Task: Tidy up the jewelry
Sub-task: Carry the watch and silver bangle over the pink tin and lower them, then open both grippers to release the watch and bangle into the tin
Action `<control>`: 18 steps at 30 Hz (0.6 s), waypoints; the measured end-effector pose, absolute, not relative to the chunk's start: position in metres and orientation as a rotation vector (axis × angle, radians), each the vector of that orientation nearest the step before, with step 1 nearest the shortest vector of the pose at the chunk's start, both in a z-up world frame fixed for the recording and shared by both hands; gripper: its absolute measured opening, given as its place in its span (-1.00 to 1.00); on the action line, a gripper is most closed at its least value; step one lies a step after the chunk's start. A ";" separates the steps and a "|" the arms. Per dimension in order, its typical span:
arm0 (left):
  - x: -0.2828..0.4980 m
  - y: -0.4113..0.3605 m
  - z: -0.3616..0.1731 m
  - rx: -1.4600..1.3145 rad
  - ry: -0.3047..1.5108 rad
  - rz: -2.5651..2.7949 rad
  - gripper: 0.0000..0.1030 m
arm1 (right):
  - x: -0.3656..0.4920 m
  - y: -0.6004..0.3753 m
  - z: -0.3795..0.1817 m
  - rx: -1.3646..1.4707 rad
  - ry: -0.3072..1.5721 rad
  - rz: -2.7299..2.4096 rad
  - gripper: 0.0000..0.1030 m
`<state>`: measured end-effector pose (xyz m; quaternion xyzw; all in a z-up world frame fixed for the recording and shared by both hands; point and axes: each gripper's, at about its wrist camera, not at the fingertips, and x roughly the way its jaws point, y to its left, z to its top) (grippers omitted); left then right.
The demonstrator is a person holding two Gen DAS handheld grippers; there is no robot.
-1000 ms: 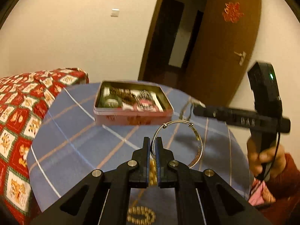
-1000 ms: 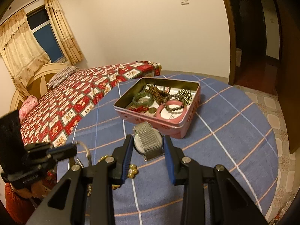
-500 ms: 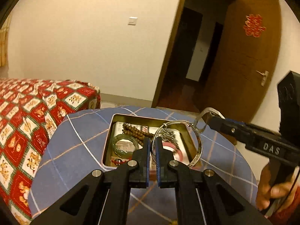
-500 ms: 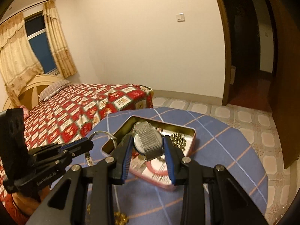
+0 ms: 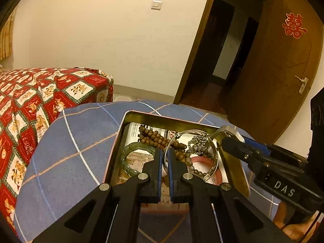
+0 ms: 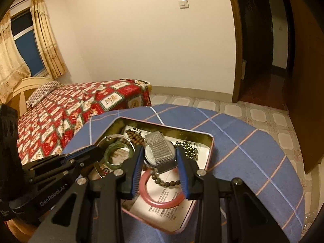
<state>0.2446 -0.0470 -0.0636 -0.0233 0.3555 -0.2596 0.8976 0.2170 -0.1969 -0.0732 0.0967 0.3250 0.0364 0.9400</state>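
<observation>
My left gripper (image 5: 165,157) is shut on a thin silver bangle (image 5: 212,168) and holds it over the open pink tin (image 5: 172,119). My right gripper (image 6: 159,155) is shut on a silver mesh-band watch (image 6: 160,151), also over the tin (image 6: 209,151). Inside the tin lie a green jade bangle (image 6: 119,156), a pink bangle (image 6: 160,201), brown wooden beads (image 5: 156,138) and dark metal beads (image 6: 188,148). The right gripper's fingers (image 5: 239,147) show at the tin's right side in the left wrist view; the left gripper (image 6: 87,156) shows at the tin's left side in the right wrist view.
The tin sits on a round table with a blue checked cloth (image 6: 253,151). A bed with a red patterned cover (image 6: 81,105) stands to the left. A brown door (image 5: 273,70) stands open at the right over a tiled floor (image 6: 232,109).
Both grippers have moved forward from the near side of the table to above the tin, carrying the bangle and the watch. The loose beads on the cloth have dropped out of view.
</observation>
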 end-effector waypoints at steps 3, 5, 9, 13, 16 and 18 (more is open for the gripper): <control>0.246 -0.052 -0.070 -0.019 0.741 -0.529 -0.92 | 0.222 -0.198 -0.080 0.199 0.682 0.085 -0.31; 0.249 -0.053 -0.075 -0.021 0.757 -0.526 -0.92 | 0.223 -0.197 -0.085 0.189 0.691 0.083 -0.31; 0.254 -0.054 -0.085 -0.017 0.781 -0.512 -0.92 | 0.226 -0.198 -0.094 0.189 0.717 0.085 -0.31; 0.256 -0.057 -0.091 0.000 0.799 -0.503 -0.91 | 0.227 -0.201 -0.099 0.196 0.734 0.077 -0.31; 0.257 -0.058 -0.094 0.000 0.810 -0.505 -0.91 | 0.229 -0.202 -0.101 0.197 0.739 0.075 -0.31; 0.258 -0.058 -0.093 -0.003 0.810 -0.497 -0.90 | 0.230 -0.201 -0.102 0.194 0.743 0.077 -0.30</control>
